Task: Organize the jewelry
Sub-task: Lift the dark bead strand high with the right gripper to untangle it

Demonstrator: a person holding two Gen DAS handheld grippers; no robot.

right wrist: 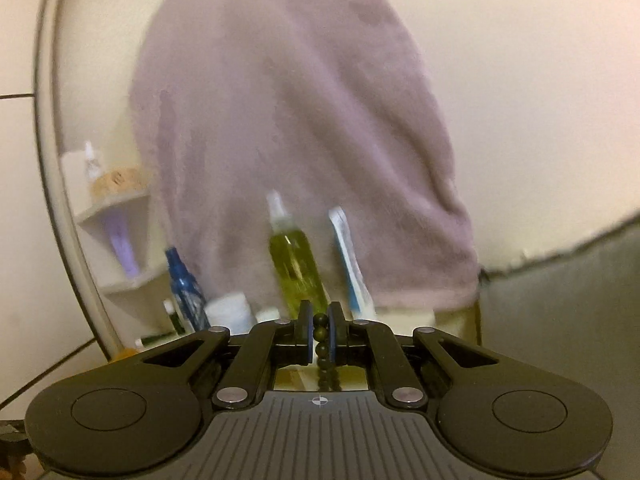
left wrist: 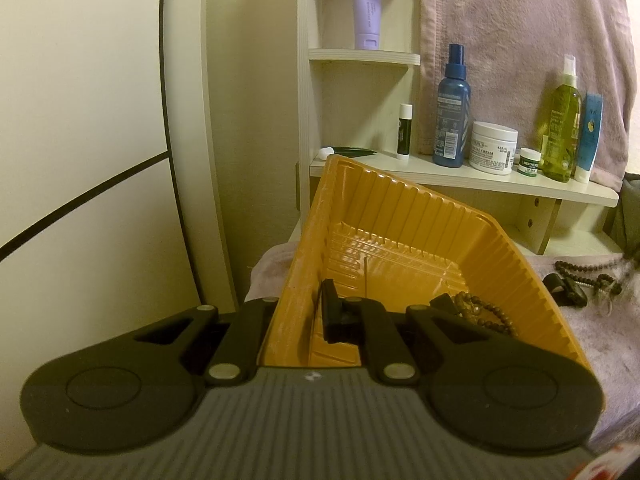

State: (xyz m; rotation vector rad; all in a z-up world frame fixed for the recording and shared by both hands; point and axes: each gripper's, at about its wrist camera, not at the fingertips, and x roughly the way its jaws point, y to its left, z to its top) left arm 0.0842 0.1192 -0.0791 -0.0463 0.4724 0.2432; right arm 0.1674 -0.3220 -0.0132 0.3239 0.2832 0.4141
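Observation:
My left gripper (left wrist: 298,312) is shut on the left wall of an orange ribbed plastic tray (left wrist: 400,220) and holds it tilted. A brown bead bracelet (left wrist: 482,310) lies in the tray's lower right corner. My right gripper (right wrist: 320,330) is shut on a string of dark beads (right wrist: 320,334) that hangs down between its fingers, held up in front of the shelf. In the left wrist view the right gripper's black fingertips (left wrist: 566,290) show beside more dark beads (left wrist: 588,270) on the pink cloth.
A cream shelf (left wrist: 460,176) holds a blue spray bottle (left wrist: 452,108), a white cream jar (left wrist: 494,146), a green bottle (left wrist: 562,128) and a lip balm (left wrist: 404,130). A pink towel (left wrist: 520,40) hangs behind. A lilac tube (left wrist: 366,4) stands higher up.

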